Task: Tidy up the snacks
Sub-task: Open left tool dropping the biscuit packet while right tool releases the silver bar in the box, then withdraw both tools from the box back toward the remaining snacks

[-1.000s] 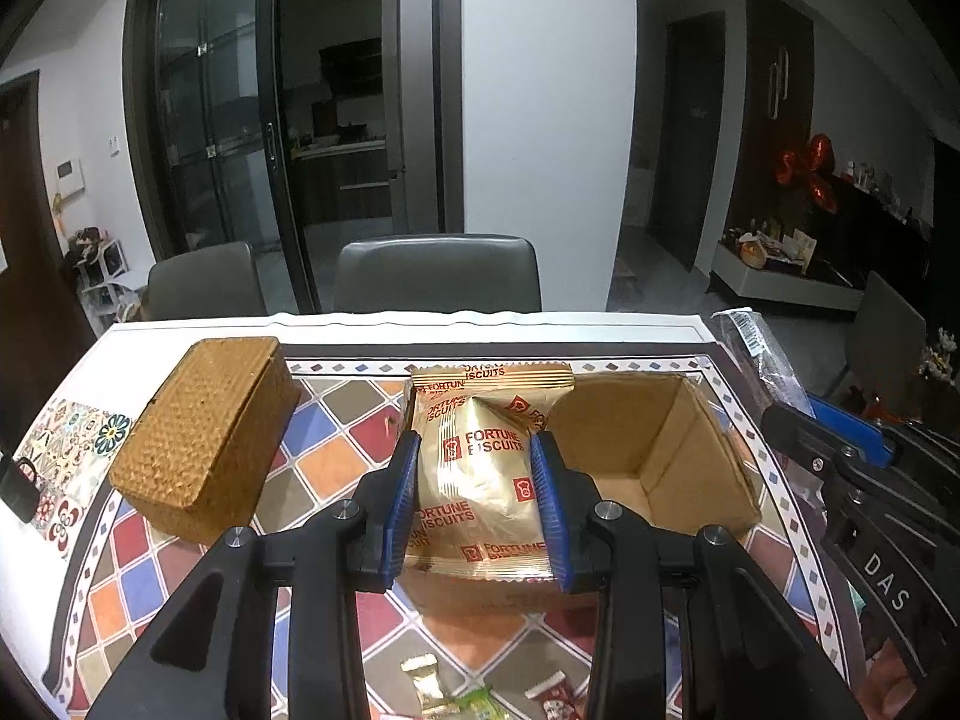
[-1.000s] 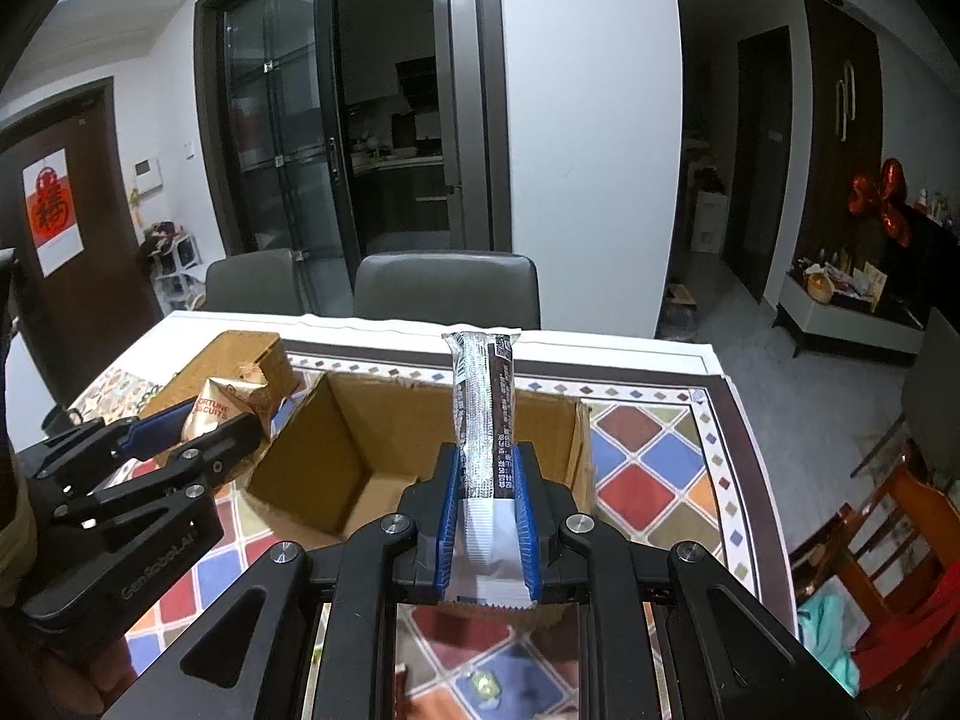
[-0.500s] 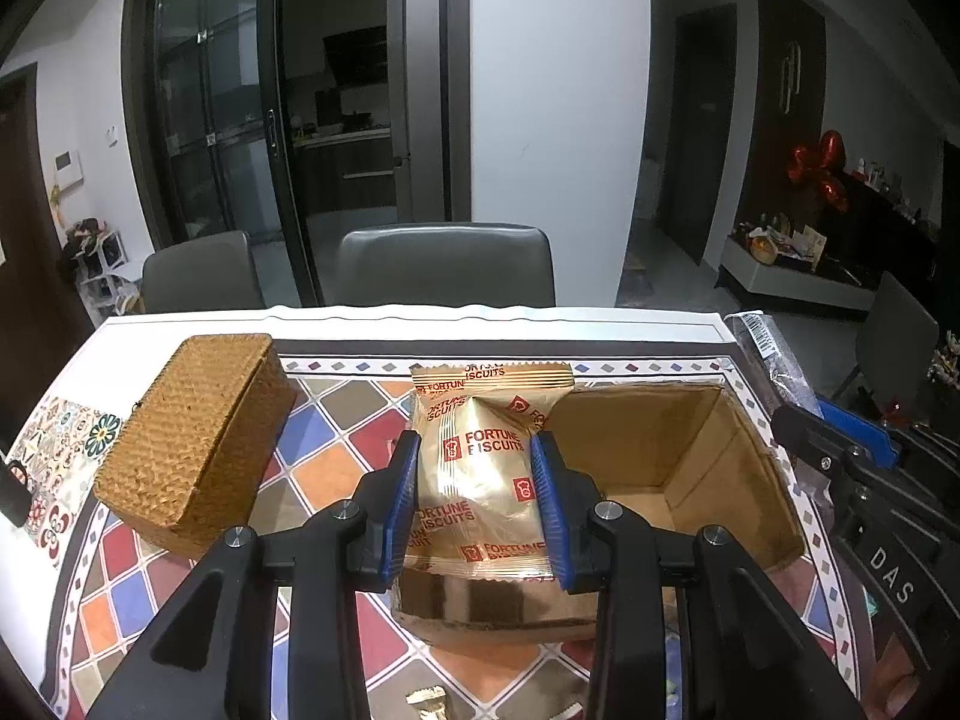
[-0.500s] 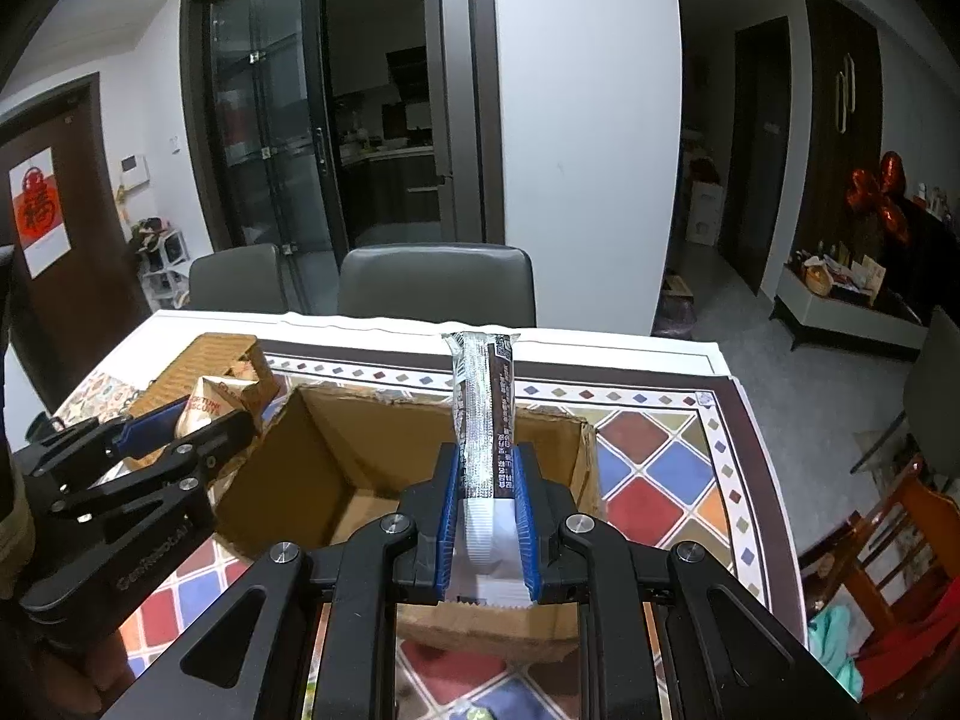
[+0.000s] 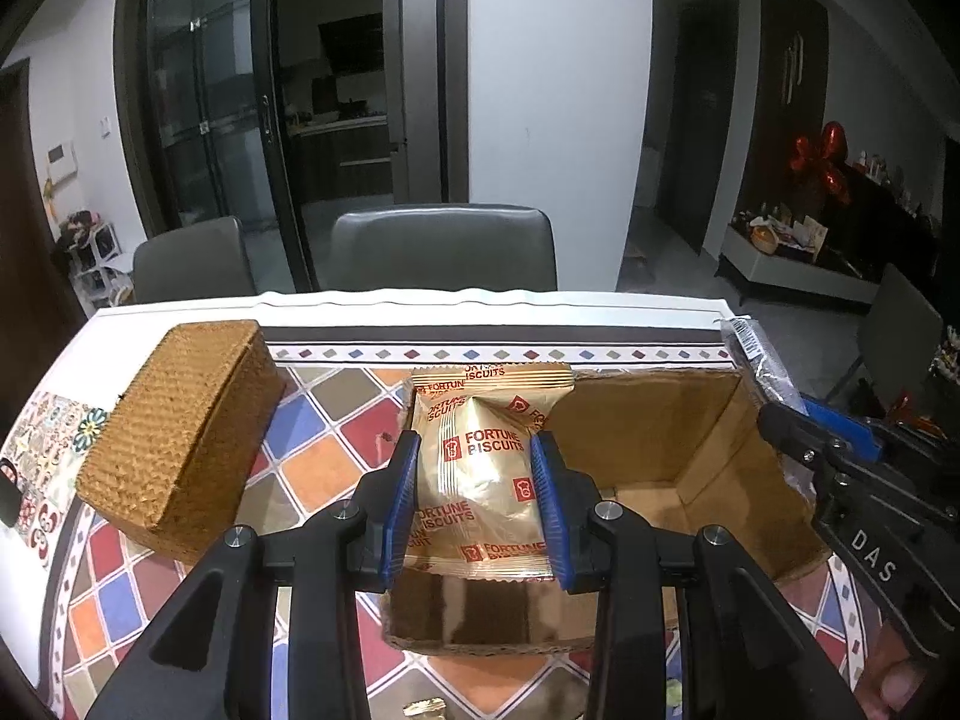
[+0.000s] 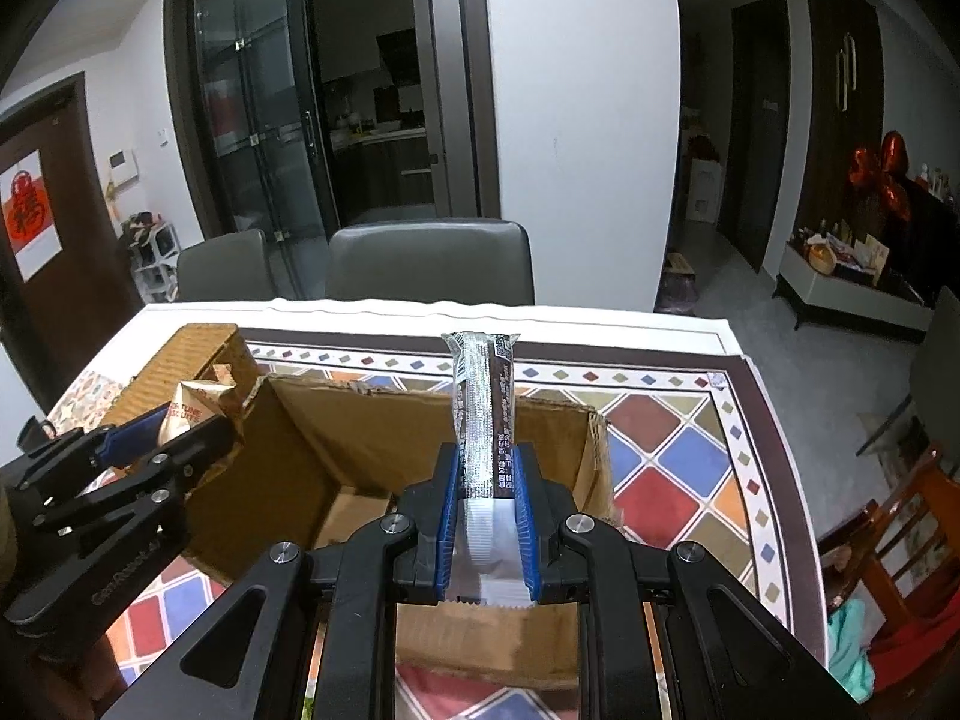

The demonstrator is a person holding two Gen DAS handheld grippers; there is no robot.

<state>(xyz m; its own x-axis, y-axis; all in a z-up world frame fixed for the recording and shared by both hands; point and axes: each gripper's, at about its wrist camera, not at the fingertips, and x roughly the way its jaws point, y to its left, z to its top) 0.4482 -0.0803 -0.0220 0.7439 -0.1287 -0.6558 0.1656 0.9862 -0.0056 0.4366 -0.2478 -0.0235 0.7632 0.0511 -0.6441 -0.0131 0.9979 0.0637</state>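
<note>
Both snacks hang over the open cardboard box (image 6: 312,456), the left gripper (image 5: 474,498) pinching the gold biscuit packet (image 5: 480,468) and the right gripper (image 6: 486,516) clamping the dark wafer bar (image 6: 483,408), so next, I'd judge, comes lowering them inside and letting go.

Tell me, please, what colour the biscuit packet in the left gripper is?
Gold with red lettering; the biscuit packet shows best in the left wrist view.
</note>
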